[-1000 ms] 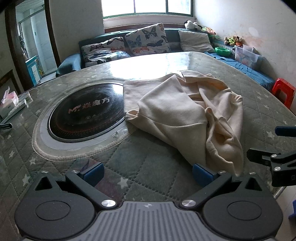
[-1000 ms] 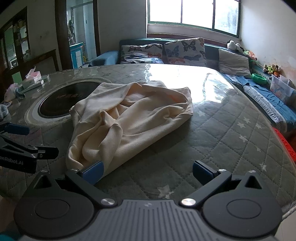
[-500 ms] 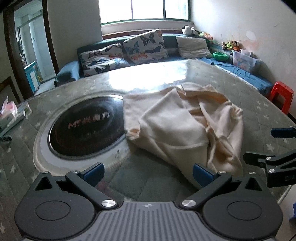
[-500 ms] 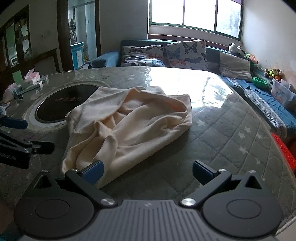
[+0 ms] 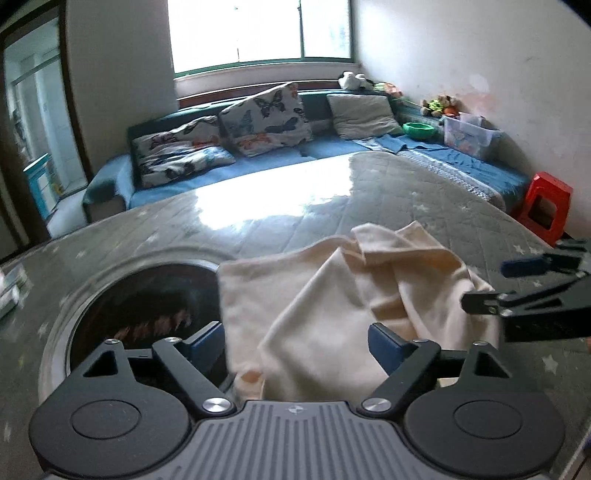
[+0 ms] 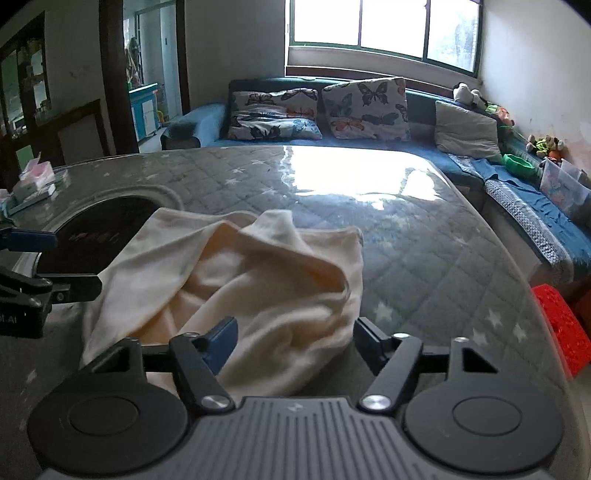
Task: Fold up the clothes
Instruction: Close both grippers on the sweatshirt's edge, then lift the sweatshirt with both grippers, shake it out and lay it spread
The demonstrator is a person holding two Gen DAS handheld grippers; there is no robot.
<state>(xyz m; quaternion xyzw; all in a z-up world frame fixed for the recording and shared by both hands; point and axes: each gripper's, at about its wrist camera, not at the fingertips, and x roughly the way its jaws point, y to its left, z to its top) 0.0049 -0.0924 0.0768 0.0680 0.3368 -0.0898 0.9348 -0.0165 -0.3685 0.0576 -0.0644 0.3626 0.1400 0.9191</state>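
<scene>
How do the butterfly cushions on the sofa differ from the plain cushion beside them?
The butterfly cushions carry a colourful butterfly print on a pale ground; the plain cushion is grey with no pattern. There are several butterfly cushions, one lying flat; the plain cushion is single and leans upright. The butterfly cushions sit under the window; the plain cushion sits nearer the corner. All rest on the blue sofa.

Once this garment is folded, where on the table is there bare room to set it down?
Bare quilted table lies right of the cream garment, out to the edge by the red stool, and beyond it toward the sofa. Left is crowded: the round black inset, partly under the garment, then a tissue pack.
</scene>
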